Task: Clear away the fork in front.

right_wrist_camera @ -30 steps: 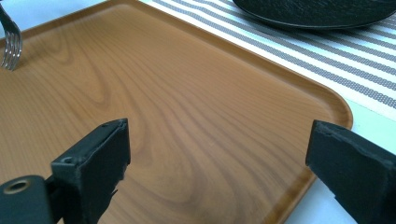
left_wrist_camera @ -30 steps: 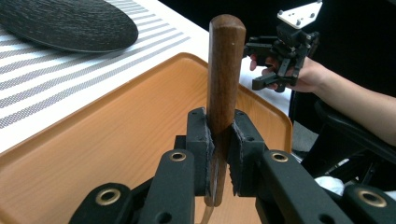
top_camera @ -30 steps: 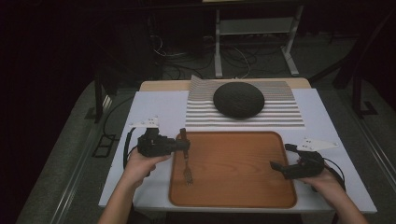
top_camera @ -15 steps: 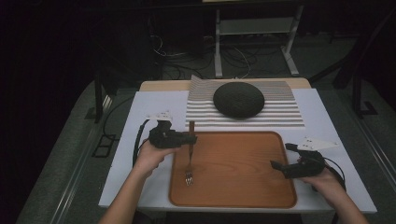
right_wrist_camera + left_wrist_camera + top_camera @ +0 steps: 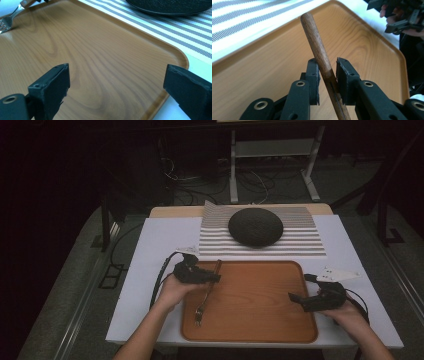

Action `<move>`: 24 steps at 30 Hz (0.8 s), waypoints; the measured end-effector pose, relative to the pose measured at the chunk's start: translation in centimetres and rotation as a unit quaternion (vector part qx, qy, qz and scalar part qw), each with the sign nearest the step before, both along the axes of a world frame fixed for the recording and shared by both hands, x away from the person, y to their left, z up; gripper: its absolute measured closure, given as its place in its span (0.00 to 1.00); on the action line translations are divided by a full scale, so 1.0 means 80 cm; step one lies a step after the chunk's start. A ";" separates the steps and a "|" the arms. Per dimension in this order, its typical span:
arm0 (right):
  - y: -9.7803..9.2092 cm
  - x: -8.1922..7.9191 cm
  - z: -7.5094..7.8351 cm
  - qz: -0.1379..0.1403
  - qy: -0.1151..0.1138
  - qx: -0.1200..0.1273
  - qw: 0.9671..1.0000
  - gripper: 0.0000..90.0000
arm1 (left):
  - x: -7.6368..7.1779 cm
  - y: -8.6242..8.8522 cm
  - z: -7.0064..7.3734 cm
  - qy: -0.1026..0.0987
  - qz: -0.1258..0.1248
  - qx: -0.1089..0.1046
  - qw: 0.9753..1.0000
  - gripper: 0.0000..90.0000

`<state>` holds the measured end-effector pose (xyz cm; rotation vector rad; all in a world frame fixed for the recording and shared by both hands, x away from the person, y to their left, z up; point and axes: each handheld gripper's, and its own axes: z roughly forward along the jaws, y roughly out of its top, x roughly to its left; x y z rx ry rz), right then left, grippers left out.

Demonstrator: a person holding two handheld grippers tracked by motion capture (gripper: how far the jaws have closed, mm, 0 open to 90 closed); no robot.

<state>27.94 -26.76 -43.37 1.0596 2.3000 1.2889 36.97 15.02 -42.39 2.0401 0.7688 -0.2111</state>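
A fork [image 5: 207, 292] with a wooden handle [image 5: 317, 45] slants over the left part of the wooden tray [image 5: 260, 300], tines toward me and low over the tray. My left gripper [image 5: 216, 278] is shut on the handle near its middle, with both pads [image 5: 313, 75] pressed against it. The fork's metal tines [image 5: 10, 18] show at the far corner of the right gripper view. My right gripper [image 5: 295, 299] stands open at the tray's right edge, its jaws wide apart [image 5: 117, 75] above bare tray [image 5: 100, 50], nothing between them.
A dark domed round object [image 5: 255, 226] sits on a grey-striped mat [image 5: 300, 242] behind the tray. The white tabletop [image 5: 150, 270] surrounds the tray. Cables and metal frames lie on the dark floor beyond the table.
My left gripper has carried the fork slightly right and toward me, tilting the handle over and lowering the tines. The right gripper has stayed put.
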 end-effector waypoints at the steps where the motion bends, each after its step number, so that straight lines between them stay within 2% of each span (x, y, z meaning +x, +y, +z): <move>1: 0.000 0.000 0.000 0.000 0.000 0.000 1.000 0.08 | 0.000 -0.001 -0.003 0.004 -0.001 0.002 1.000 0.80; 9: 0.001 0.001 -0.001 0.002 0.000 0.000 1.000 0.08 | 0.001 -0.012 -0.021 0.020 -0.008 0.029 0.999 0.81; 19: 0.001 0.000 0.000 0.002 -0.001 -0.001 1.000 0.08 | 0.001 -0.015 -0.027 0.007 -0.011 0.062 0.998 0.79; 24: 0.001 0.000 0.000 0.002 0.000 0.000 1.000 0.08 | 0.001 -0.013 -0.026 0.002 -0.008 0.063 0.998 0.76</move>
